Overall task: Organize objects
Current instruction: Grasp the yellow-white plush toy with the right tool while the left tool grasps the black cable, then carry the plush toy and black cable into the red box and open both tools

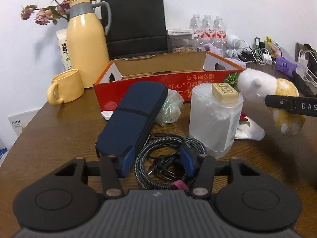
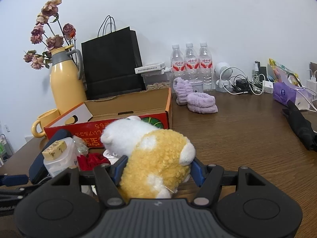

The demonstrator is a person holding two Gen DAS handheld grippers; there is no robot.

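My left gripper (image 1: 158, 160) hangs low over the table with its blue fingers (image 1: 128, 158) set either side of part of a coiled braided cable (image 1: 168, 154). The pads stand apart and I see no squeeze on the cable. A navy zip case (image 1: 134, 117) lies just left of the left finger. My right gripper (image 2: 159, 168) is shut on a yellow and white plush toy (image 2: 156, 154), held off the table in front of the red cardboard box (image 2: 126, 127). The plush toy (image 1: 257, 83) also shows at the right of the left wrist view.
A clear plastic jar (image 1: 214, 119) with a small tan block (image 1: 224, 92) on top stands right of the cable. Behind are a crumpled plastic bag (image 1: 170, 107), yellow mug (image 1: 65, 89), yellow jug (image 1: 87, 39), black paper bag (image 2: 113, 63), water bottles (image 2: 191, 63) and purple slippers (image 2: 200, 101).
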